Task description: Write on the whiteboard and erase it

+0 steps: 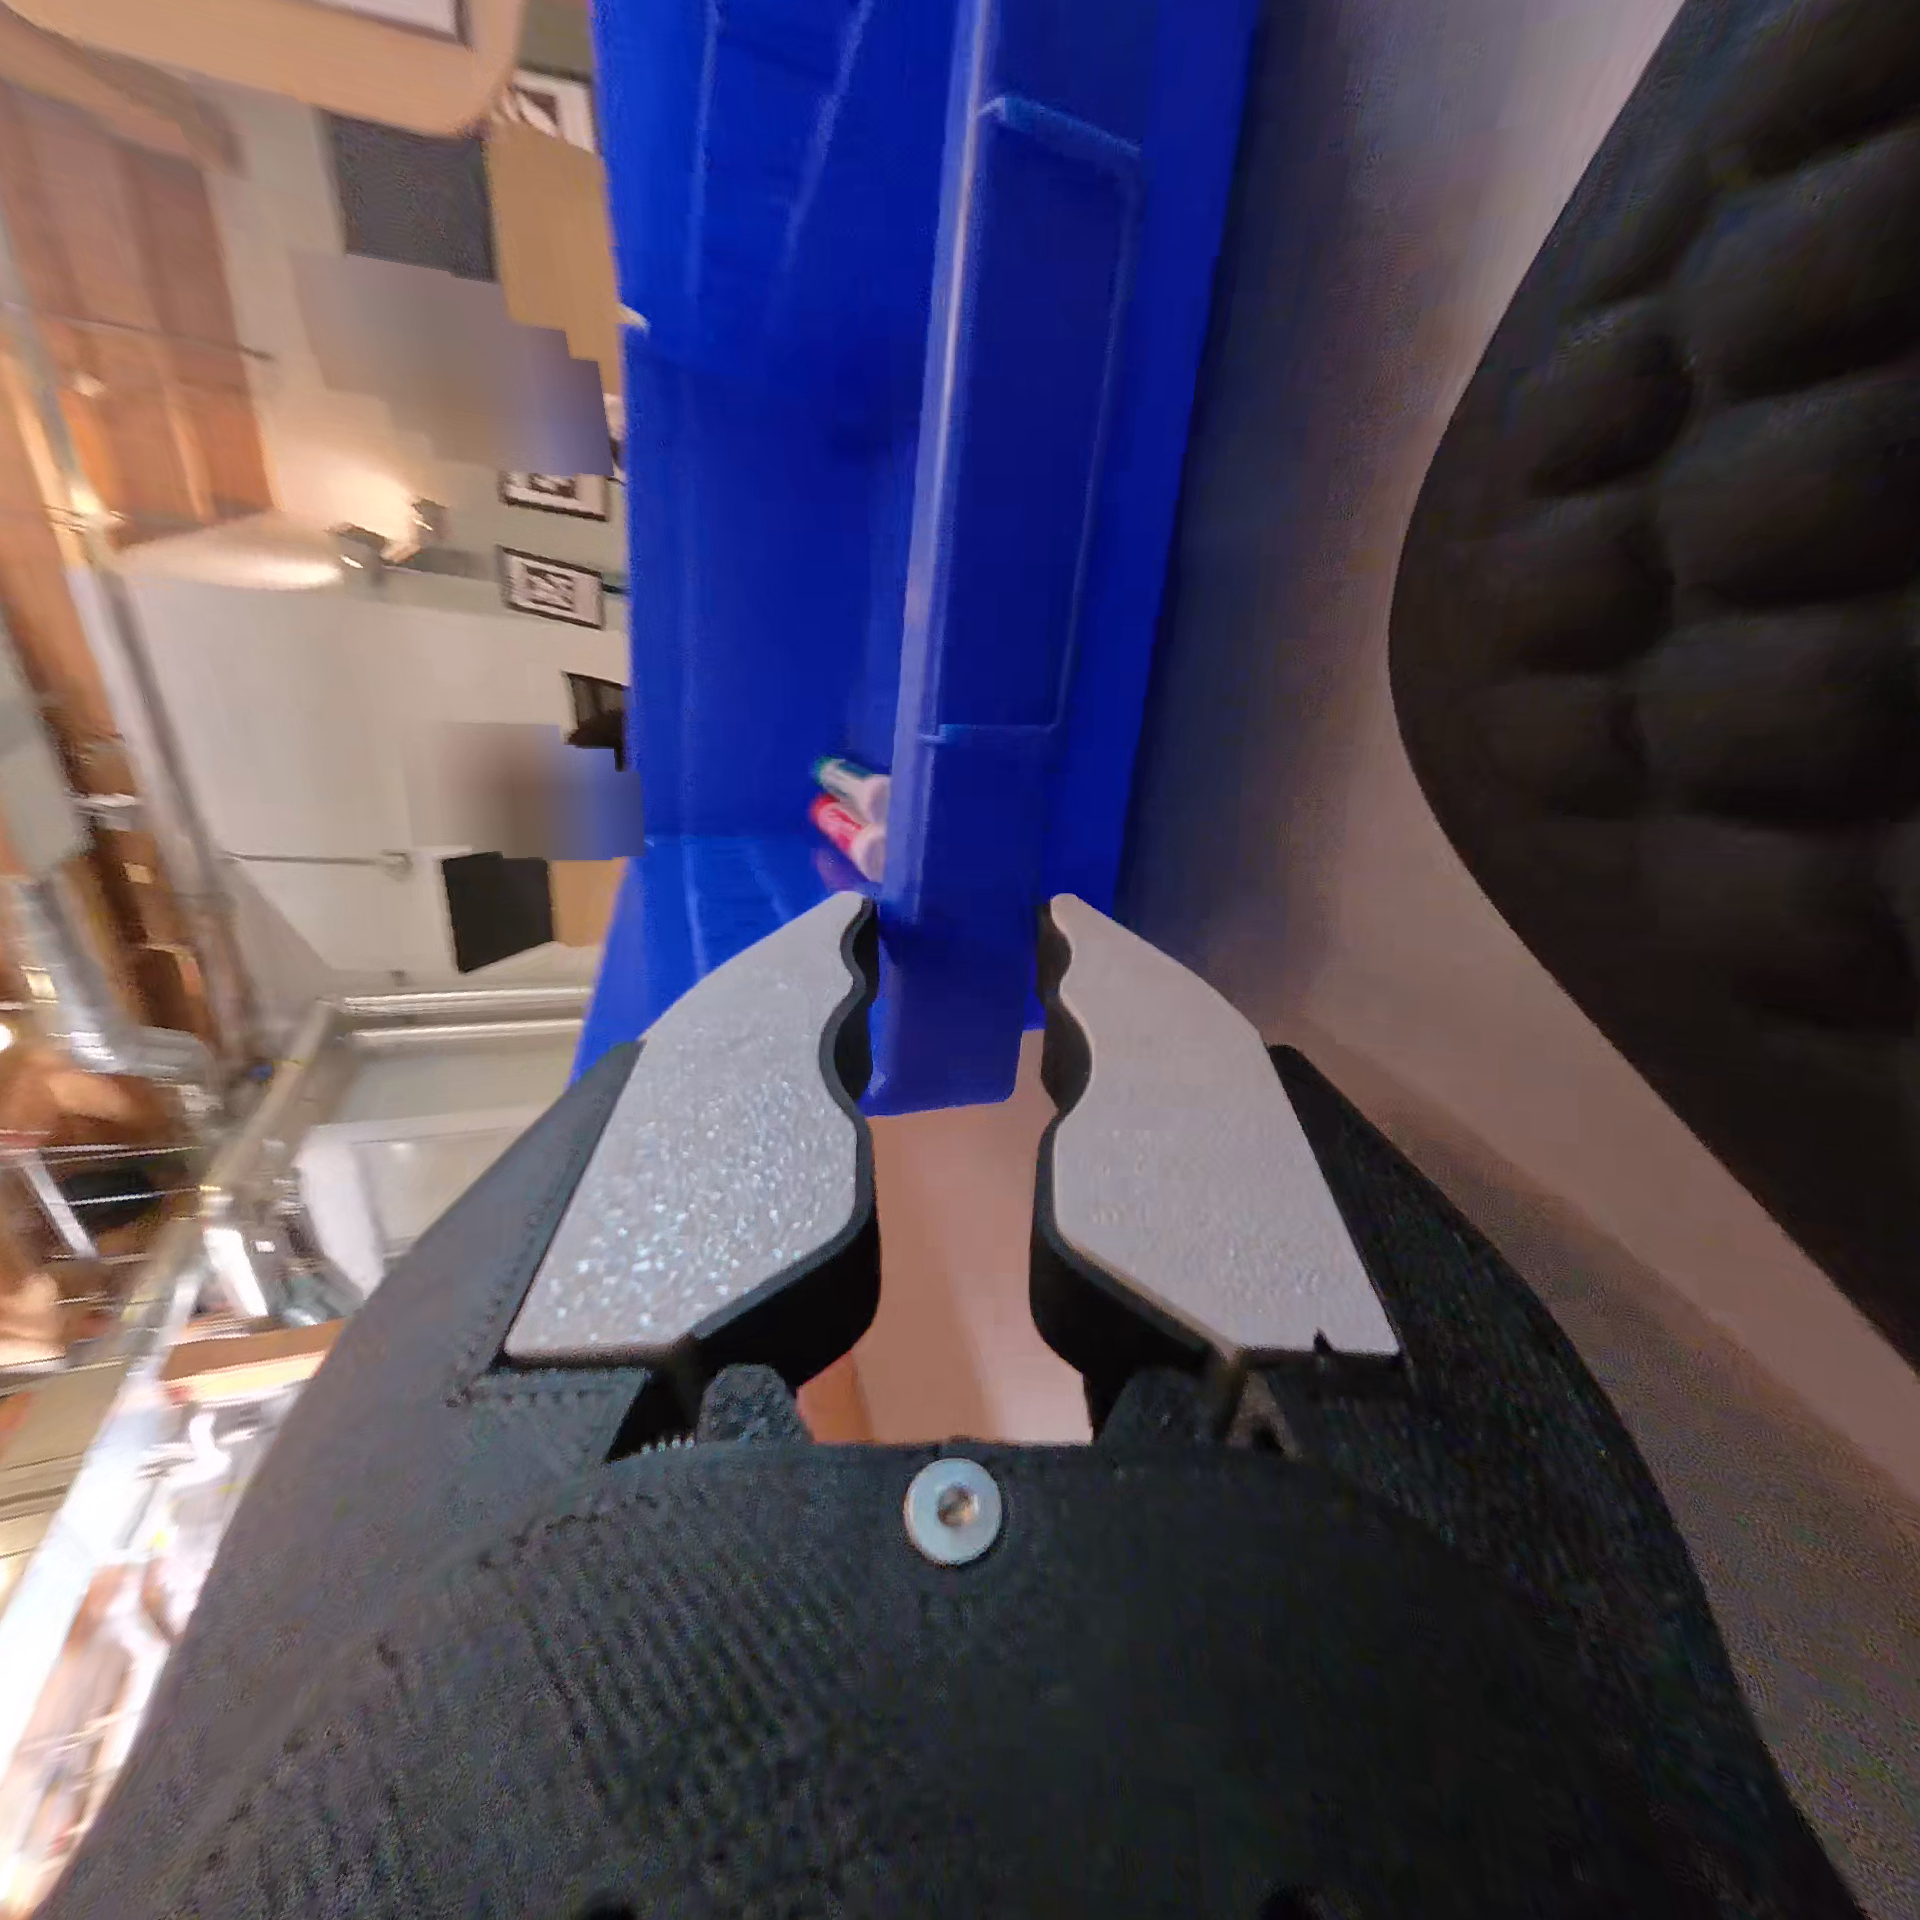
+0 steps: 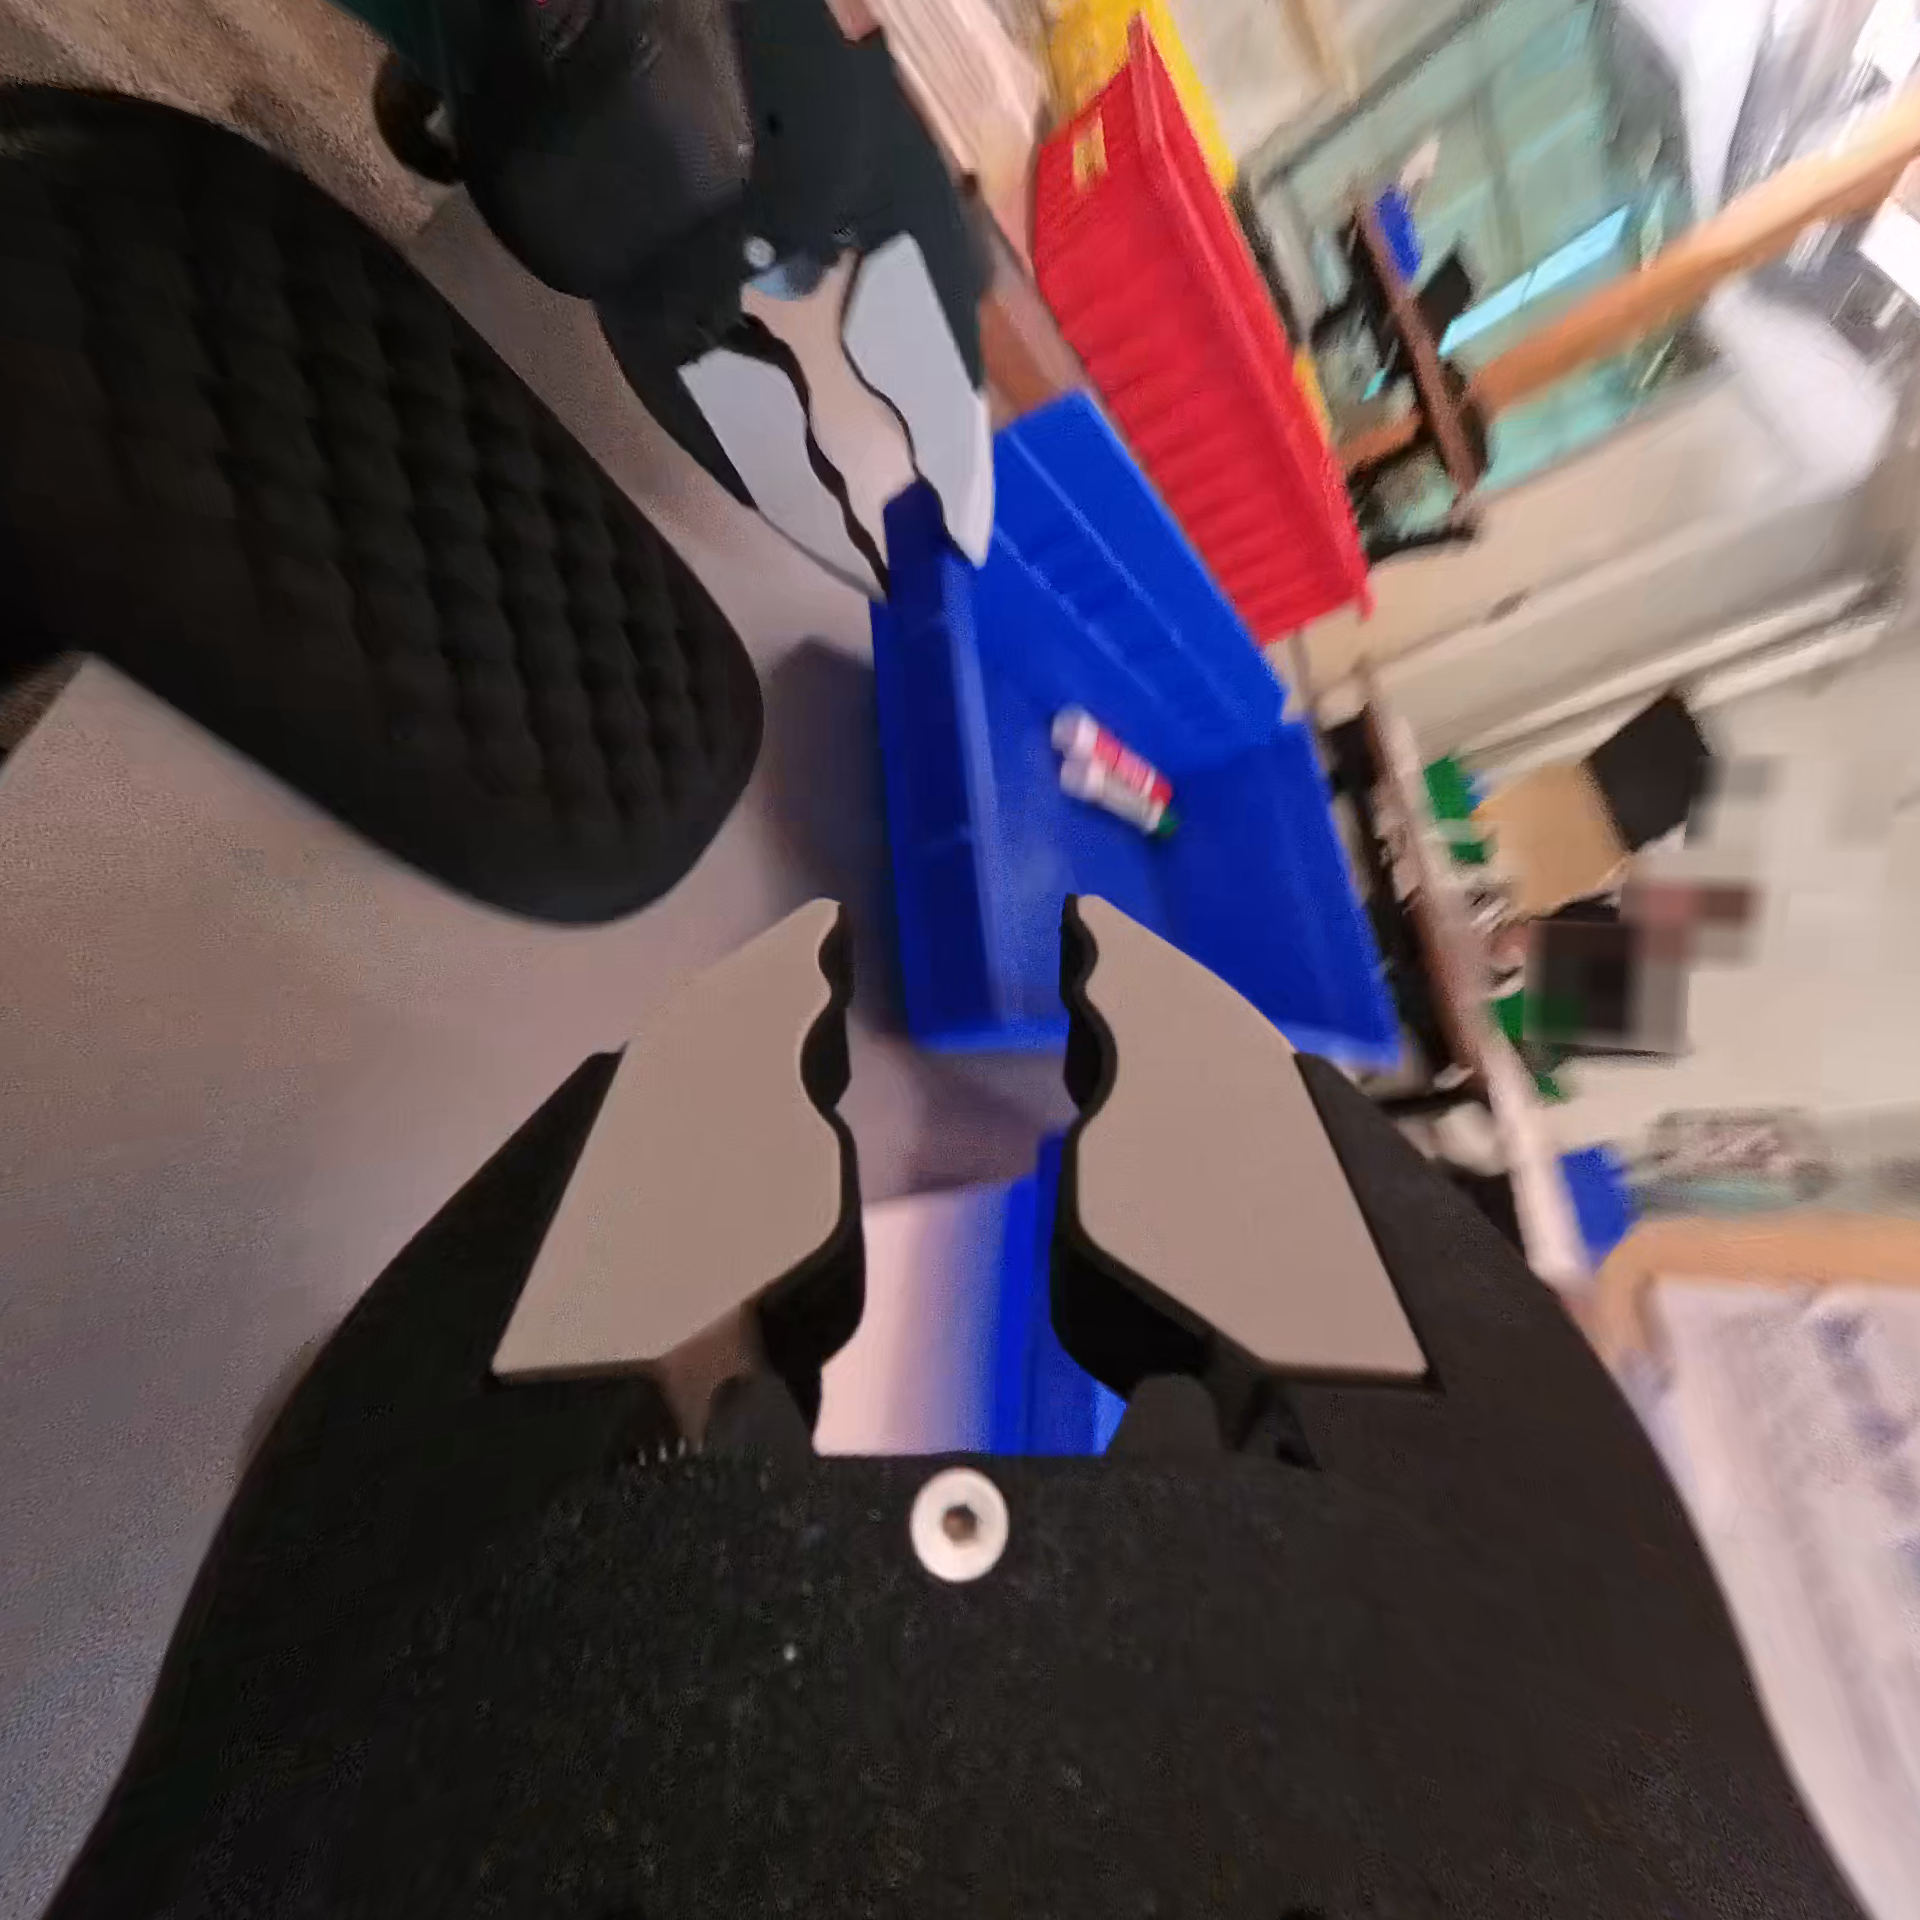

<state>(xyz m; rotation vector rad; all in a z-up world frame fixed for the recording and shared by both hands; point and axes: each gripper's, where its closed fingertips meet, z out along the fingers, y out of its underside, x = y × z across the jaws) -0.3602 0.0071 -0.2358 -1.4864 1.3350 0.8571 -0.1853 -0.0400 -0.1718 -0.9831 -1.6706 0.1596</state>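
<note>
A blue bin [image 2: 1101,914] stands on a grey surface [image 2: 260,1091], with two markers [image 2: 1112,774] lying inside. In the left wrist view my left gripper [image 1: 956,914] straddles the bin's rim [image 1: 961,987]. A thin gap shows at the right pad [image 1: 1070,997], so the pads do not press on the rim. The markers [image 1: 852,805] show just past the rim. The right wrist view shows the left gripper [image 2: 925,561] at the bin's far corner. My right gripper [image 2: 951,914] is open and empty, near the bin's closer end. No whiteboard is clearly visible.
A black quilted cushion [image 2: 364,520] lies left of the bin and also shows in the left wrist view [image 1: 1714,520]. A red bin [image 2: 1174,343] stands behind the blue one. Another blue edge [image 2: 1049,1299] beside a white surface [image 2: 914,1320] shows low between my right fingers.
</note>
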